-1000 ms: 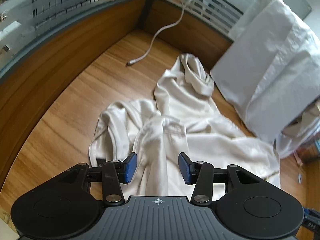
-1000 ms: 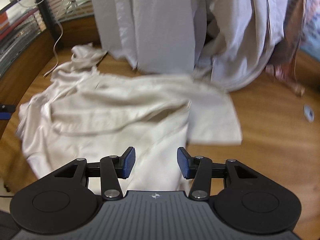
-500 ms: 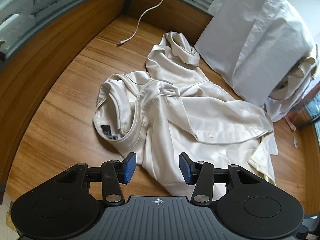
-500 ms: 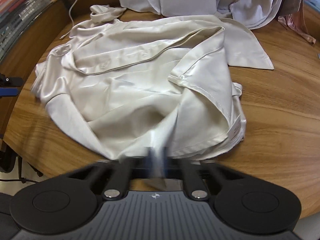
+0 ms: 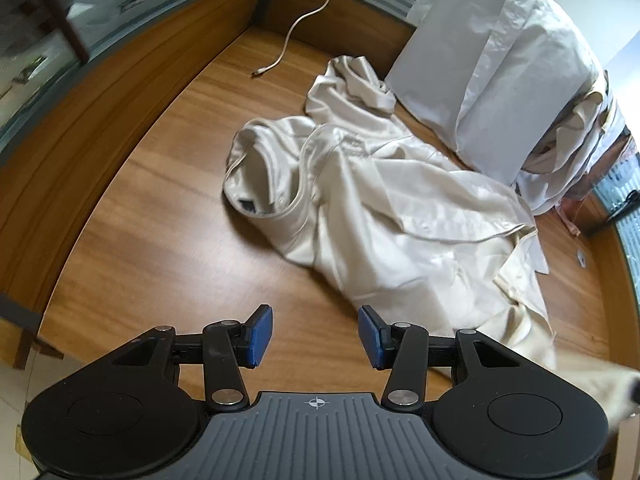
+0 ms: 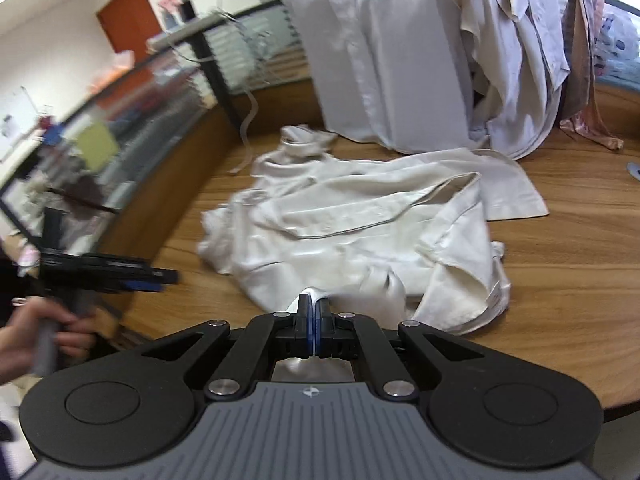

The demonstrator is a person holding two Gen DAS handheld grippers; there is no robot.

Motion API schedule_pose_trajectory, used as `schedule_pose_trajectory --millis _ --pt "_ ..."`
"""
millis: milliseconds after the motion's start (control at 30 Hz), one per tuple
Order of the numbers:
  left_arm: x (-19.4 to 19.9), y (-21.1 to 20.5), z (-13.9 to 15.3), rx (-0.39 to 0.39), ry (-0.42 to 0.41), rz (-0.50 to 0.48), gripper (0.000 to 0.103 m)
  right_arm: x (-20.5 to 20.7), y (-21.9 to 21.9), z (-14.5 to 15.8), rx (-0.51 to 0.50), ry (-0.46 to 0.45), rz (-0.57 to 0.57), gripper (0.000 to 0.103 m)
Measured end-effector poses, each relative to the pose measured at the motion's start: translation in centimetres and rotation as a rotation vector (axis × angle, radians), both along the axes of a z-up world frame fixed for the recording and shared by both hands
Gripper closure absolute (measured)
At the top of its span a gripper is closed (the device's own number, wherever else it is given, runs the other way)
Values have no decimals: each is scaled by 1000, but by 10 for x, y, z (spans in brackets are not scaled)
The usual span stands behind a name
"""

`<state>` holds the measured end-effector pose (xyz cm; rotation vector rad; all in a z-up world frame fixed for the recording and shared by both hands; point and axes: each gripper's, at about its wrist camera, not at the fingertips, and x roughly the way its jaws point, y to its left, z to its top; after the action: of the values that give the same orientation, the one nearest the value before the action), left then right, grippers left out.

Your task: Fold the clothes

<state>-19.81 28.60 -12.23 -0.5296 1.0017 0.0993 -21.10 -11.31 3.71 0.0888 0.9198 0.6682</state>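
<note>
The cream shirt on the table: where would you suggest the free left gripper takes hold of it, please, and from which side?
Probably the collar. It lies open at the cream shirt's near-left edge, its raised rim facing bare table, so the open left gripper could come in low from that side. The right gripper is shut on a hem.

**Cream shirt crumpled on the wooden surface**

The cream satin shirt [image 5: 384, 216] lies rumpled and partly spread on the wooden surface [image 5: 160, 248], collar open toward the left with a dark neck label showing inside. One sleeve is bunched at the far end, near the foot of a pile of white and cream clothes [image 5: 492, 64] heaped behind it. At the near edge, a fold of the shirt's fabric is lifted clear of the surface, pinched in closed jaws.
</note>
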Motion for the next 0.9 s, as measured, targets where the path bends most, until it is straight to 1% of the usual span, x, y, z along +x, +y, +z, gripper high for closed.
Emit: schedule_pose_trajectory --millis 67,200,300,333,367,400,467,533,633,667,733,800,900 --pt "-4 1 -2 3 4 -3 53 -18 -3 8 23 25 24 101" --pt "-8 3 -6 12 10 -16 53 -55 -8 11 -11 56 69 101" --pt "-7 4 -9 13 11 -16 53 -73 -11 -3 -90 89 63 92" --pt "-7 4 -10 13 12 -13 53 -77 -12 -7 -111 90 61 83" --pt "-6 3 -11 12 13 -11 53 -81 -14 -11 -130 92 58 79" --pt "-5 3 -11 9 14 -7 53 -83 -15 -13 -142 91 49 76" --pt "-3 1 -12 2 13 -3 53 -86 -18 -16 -158 90 28 76" --pt "0 -2 -13 -2 11 -6 53 -87 -21 -19 -165 84 8 69" --pt "5 -10 -13 -3 5 -15 48 -88 -26 -24 -175 73 -18 66" --pt "6 -12 -12 -3 3 -17 48 -87 -27 -26 -177 70 -27 65" --pt "8 -18 -12 -4 3 -20 47 -83 -29 -30 -185 67 -48 60" --pt "11 -25 -13 -7 10 -24 44 -80 -31 -35 -193 63 -61 60" --pt "17 -37 -16 -16 24 -31 43 -72 -37 -42 -199 59 -83 60"
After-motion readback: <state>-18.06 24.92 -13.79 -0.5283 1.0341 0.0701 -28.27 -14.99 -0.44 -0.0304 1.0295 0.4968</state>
